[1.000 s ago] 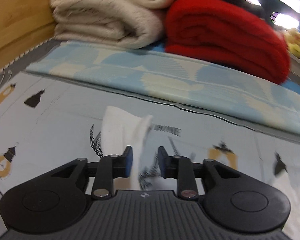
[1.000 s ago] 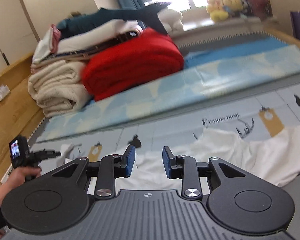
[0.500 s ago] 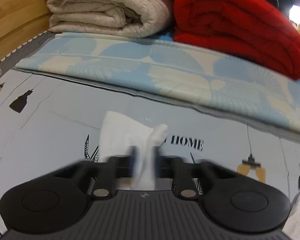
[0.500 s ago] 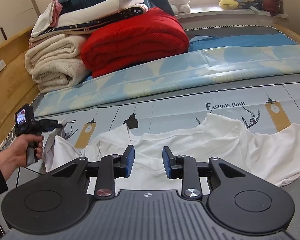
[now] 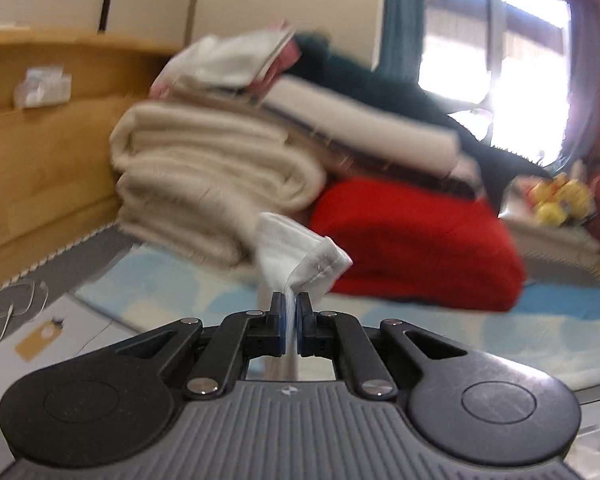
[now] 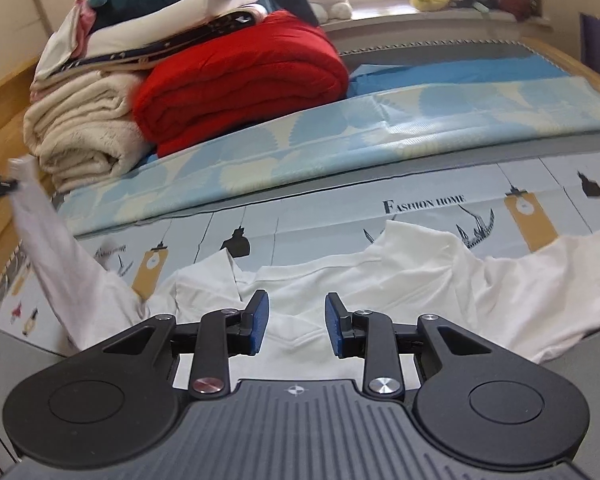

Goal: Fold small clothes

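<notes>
A white long-sleeved shirt lies crumpled on the printed mat. My left gripper is shut on the cuff of its sleeve and holds it in the air. In the right wrist view that sleeve rises from the shirt up to the left gripper at the far left edge. My right gripper is open and empty, hovering just above the middle of the shirt body.
A folded red blanket and a cream blanket with more bedding on top are stacked at the back. A blue patterned sheet lies in front of them. A wooden bed frame runs along the left.
My left gripper closed on the sleeve cuff and lifted it up off the mat, tilting upward. My right gripper moved a little closer over the shirt, still open.
</notes>
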Demonstrator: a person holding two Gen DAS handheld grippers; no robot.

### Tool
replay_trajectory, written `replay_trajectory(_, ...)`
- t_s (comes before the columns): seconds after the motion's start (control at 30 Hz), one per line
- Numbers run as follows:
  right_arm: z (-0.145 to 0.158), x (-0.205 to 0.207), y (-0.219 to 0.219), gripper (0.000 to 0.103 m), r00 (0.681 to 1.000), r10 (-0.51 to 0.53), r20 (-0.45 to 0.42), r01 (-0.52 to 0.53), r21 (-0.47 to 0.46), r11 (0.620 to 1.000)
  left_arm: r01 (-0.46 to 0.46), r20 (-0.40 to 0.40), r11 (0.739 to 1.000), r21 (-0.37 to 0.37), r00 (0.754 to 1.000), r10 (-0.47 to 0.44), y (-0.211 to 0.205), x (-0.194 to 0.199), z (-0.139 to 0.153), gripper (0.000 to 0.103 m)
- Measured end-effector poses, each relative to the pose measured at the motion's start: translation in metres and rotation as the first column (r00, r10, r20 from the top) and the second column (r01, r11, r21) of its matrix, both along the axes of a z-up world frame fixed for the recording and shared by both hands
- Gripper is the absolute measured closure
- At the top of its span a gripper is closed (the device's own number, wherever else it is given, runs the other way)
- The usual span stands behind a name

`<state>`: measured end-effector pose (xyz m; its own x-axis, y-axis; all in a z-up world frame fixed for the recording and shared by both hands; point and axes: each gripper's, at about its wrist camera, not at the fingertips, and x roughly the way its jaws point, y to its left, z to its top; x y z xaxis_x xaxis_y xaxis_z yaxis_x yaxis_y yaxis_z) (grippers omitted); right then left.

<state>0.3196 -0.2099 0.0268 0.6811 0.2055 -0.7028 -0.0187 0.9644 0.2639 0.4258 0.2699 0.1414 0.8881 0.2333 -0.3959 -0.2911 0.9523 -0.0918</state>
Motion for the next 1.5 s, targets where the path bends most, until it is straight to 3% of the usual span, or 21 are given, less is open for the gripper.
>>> replay_trajectory(0.13,0.007,-0.004,-0.010,0.070,0.999,-0.033,-0.002,0.033,0.047,0.998,0.144,0.006,0.989,-0.032,0.990,-0.144,-0.041,-0.015,0.022,0.098)
replay_trajectory(0.2,0.010,-0.008,-0.016,0.070,0.999,-0.049,0.007,0.049,0.050,0.998,0.232,-0.014,0.972,-0.043,0.972,-0.233,-0.080,-0.018,0.015,0.098)
replay_trajectory(0.3,0.012,-0.013,-0.028,0.070,0.996,-0.089,0.006,0.089,0.051,0.995,0.373,-0.053,0.922,-0.102,0.924,-0.379,-0.151,-0.017,-0.014,0.098)
replay_trajectory(0.4,0.012,-0.017,-0.046,0.070,0.990,-0.144,-0.005,0.144,0.061,0.988,0.473,-0.103,0.865,-0.164,0.864,-0.492,-0.228,-0.014,-0.048,0.098)
replay_trajectory(0.47,0.012,-0.019,-0.059,0.070,0.982,-0.188,-0.001,0.188,0.058,0.980,0.531,-0.141,0.815,-0.233,0.811,-0.568,-0.280,-0.014,-0.073,0.098)
replay_trajectory(0.5,0.012,-0.020,-0.066,0.070,0.977,-0.214,0.002,0.213,0.052,0.976,0.558,-0.160,0.788,-0.260,0.780,-0.605,-0.302,-0.015,-0.084,0.098)
replay_trajectory(0.57,0.012,-0.022,-0.081,0.070,0.964,-0.266,0.006,0.265,0.049,0.963,0.620,-0.216,0.722,-0.306,0.693,-0.687,-0.340,-0.016,-0.102,0.095)
replay_trajectory(0.6,0.011,-0.022,-0.088,0.070,0.955,-0.298,0.004,0.298,0.048,0.954,0.639,-0.249,0.701,-0.318,0.657,-0.712,-0.352,-0.015,-0.108,0.095)
replay_trajectory(0.63,0.010,-0.022,-0.095,0.070,0.944,-0.329,-0.004,0.329,0.047,0.943,0.649,-0.279,0.699,-0.300,0.641,-0.715,-0.360,-0.017,-0.110,0.094)
replay_trajectory(0.73,0.004,-0.020,-0.113,0.069,0.919,-0.392,-0.034,0.393,0.077,0.916,0.658,-0.252,0.714,-0.240,0.668,-0.700,-0.335,-0.026,-0.095,0.088)
replay_trajectory(0.9,0.001,-0.016,-0.121,0.069,0.921,-0.386,-0.049,0.389,0.098,0.916,0.521,-0.215,0.826,-0.216,0.800,-0.560,-0.237,-0.044,-0.070,0.088)
replay_trajectory(0.97,-0.002,-0.013,-0.120,0.069,0.930,-0.362,-0.060,0.366,0.098,0.925,0.434,-0.203,0.875,-0.215,0.856,-0.475,-0.199,-0.052,-0.074,0.088)
replay_trajectory(1.03,-0.009,-0.007,-0.117,0.069,0.938,-0.334,-0.090,0.342,0.096,0.935,0.337,-0.202,0.900,-0.275,0.895,-0.397,-0.165,-0.056,-0.093,0.088)
replay_trajectory(1.1,-0.020,0.000,-0.113,0.070,0.941,-0.310,-0.135,0.325,0.110,0.939,0.252,-0.262,0.906,-0.341,0.900,-0.349,-0.143,-0.050,-0.117,0.088)
replay_trajectory(1.13,-0.028,0.003,-0.111,0.070,0.941,-0.298,-0.161,0.317,0.111,0.942,0.195,-0.328,0.917,-0.349,0.891,-0.315,-0.136,-0.043,-0.130,0.089)
replay_trajectory(1.2,-0.045,0.010,-0.104,0.070,0.936,-0.278,-0.215,0.303,0.090,0.949,0.157,-0.379,0.932,-0.327,0.882,-0.282,-0.126,-0.032,-0.145,0.089)
replay_trajectory(1.37,-0.096,0.025,-0.089,0.070,0.891,-0.268,-0.367,0.293,0.013,0.956,0.106,-0.454,0.932,-0.345,0.851,-0.265,-0.098,-0.019,-0.164,0.089)
replay_trajectory(1.5,-0.122,0.033,-0.081,0.068,0.865,-0.273,-0.422,0.297,-0.009,0.955,0.093,-0.449,0.924,-0.371,0.853,-0.266,-0.093,-0.011,-0.165,0.089)
